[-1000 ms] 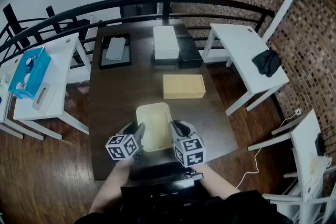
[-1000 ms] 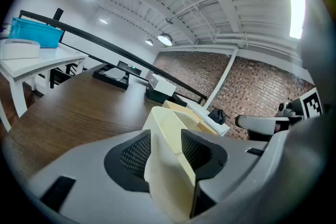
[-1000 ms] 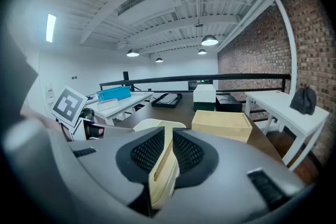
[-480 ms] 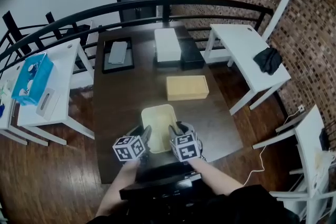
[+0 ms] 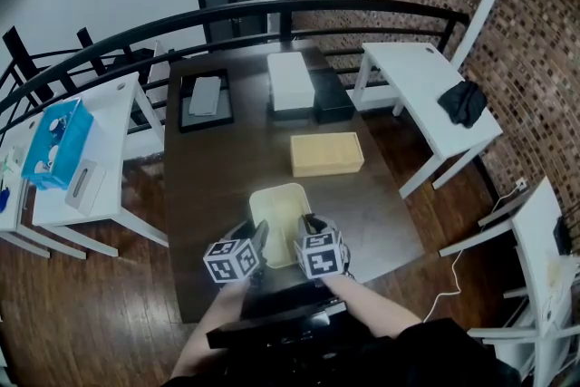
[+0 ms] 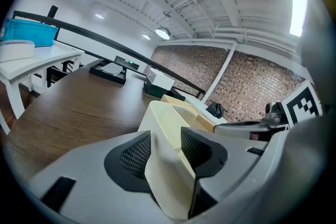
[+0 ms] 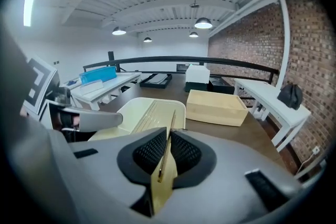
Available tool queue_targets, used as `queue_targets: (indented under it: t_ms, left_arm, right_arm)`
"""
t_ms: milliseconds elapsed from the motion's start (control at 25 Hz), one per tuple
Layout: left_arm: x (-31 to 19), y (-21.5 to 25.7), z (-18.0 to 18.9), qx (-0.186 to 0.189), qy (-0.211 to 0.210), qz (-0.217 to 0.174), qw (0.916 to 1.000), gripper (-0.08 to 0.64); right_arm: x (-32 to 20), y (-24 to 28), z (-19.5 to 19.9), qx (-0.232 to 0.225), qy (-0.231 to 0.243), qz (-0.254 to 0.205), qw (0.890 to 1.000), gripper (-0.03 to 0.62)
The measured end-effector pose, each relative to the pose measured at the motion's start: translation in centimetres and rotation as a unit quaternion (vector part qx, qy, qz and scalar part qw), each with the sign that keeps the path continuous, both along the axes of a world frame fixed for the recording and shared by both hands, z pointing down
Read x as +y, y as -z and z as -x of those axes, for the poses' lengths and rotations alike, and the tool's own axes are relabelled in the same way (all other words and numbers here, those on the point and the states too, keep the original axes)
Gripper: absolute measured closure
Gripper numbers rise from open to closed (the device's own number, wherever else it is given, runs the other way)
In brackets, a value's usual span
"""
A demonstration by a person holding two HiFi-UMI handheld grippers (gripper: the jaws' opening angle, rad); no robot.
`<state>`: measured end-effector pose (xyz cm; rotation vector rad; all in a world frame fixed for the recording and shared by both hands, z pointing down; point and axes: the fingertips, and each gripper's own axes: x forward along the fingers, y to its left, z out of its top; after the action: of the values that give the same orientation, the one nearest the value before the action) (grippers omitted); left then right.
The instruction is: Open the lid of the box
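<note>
Since the earlier frame both grippers have drawn closer together at the near end of the cream box [image 5: 280,209], and the right one has come inward onto its edge.

**Position of the work.** The cream box lies flat on the dark tabletop [image 5: 210,169], at the person's side of it. It sits well short of the wooden box [image 5: 327,154], which takes no part in this step.

**Left gripper** [image 6: 165,145]. It is clamped on the box's near left corner. The cream wall fills the gap between both mesh pads.

**Right gripper** [image 7: 168,147]. Its jaws are closing on a thin cream edge that stands upright between the pads, which already bear on it. This edge is probably the lip of the lid (the view is too oblique to separate lid from body with certainty).

**Step in hand.** The grips are being secured; the lid is not yet raised and the box appears shut.

**Next move.** Hold the left grip steady as the anchor. Lift or peel with the right gripper, along the lid's line of release. Confirm that the right pads grip the lid alone; if they also pinch the body, the whole box is likely to rise instead.
</note>
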<state>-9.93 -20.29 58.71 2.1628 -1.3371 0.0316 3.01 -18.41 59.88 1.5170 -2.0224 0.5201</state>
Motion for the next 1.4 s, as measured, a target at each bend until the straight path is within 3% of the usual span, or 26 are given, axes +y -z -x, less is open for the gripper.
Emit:
queue_targets:
  t_ms: [280, 520, 640, 840, 1000, 1400]
  left_arm:
    - [0.0, 0.1, -0.2, -0.016, -0.003, 0.007, 0.9998, 0.393]
    - [0.0, 0.1, 0.1, -0.013, -0.001, 0.010, 0.9999, 0.393]
    - [0.1, -0.1, 0.3, -0.005, 0.009, 0.019, 0.9998, 0.393]
    - [0.2, -0.4, 0.7, 0.003, 0.029, 0.042, 0.9987, 0.390]
    - [0.3, -0.3, 0.8, -0.005, 0.042, 0.044, 0.9981, 0.390]
    - [0.6, -0.2, 1.3, -0.001, 0.068, 0.051, 0.9964, 0.390]
  right_arm:
    - [-0.7, 5.2, -0.4, -0.040, -0.014, -0.068, 0.997, 0.569]
    - [-2.2, 5.9, -8.3, -0.033, -0.062, -0.097, 0.993, 0.569]
    - [-2.6, 3.1, -12.8, -0.022, -0.076, -0.084, 0.993, 0.568]
    - [-2.3, -5.3, -17.6, 0.016, -0.085, -0.008, 0.996, 0.568]
    - [-1.9, -9.0, -17.9, 0.024, -0.086, 0.021, 0.996, 0.568]
    - [-2.0, -12.9, -17.9, 0.021, -0.104, 0.029, 0.994, 0.568]
